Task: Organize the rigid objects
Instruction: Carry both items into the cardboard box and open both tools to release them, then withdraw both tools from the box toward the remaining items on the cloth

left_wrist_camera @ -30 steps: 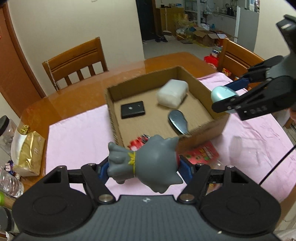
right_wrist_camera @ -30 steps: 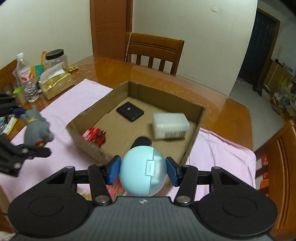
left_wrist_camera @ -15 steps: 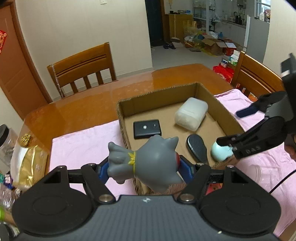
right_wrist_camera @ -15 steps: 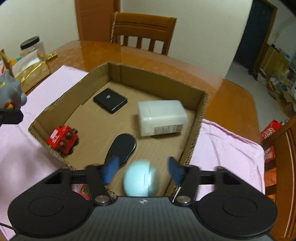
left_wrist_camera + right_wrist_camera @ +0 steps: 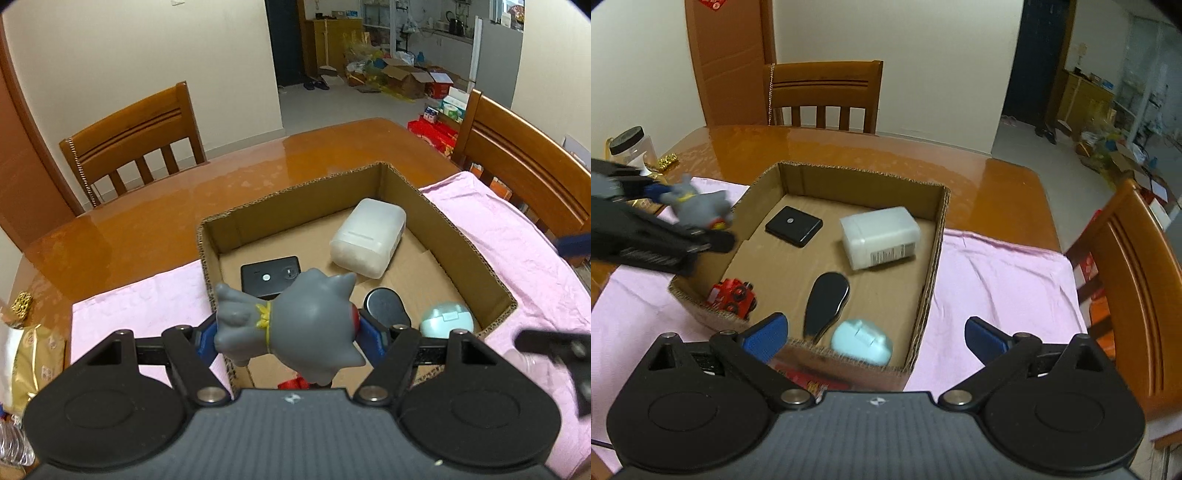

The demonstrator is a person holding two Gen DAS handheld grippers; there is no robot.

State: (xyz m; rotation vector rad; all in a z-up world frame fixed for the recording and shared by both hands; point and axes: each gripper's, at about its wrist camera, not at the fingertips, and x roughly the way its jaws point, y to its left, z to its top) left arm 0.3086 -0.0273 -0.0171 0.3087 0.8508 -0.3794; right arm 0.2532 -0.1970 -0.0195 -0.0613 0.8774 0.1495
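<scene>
Nearby, jar (image 5: 631, 146) beyond cardboard box (image 5: 932, 254).

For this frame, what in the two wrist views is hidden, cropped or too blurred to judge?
- Red toy car, left wrist view: mostly hidden behind the grey figure and the left claw.
- Right claw, left wrist view: blurred, cut by the edge.
- Red packet, right wrist view: hidden by the cardboard box and claw body.
- White container label: too small.
</scene>
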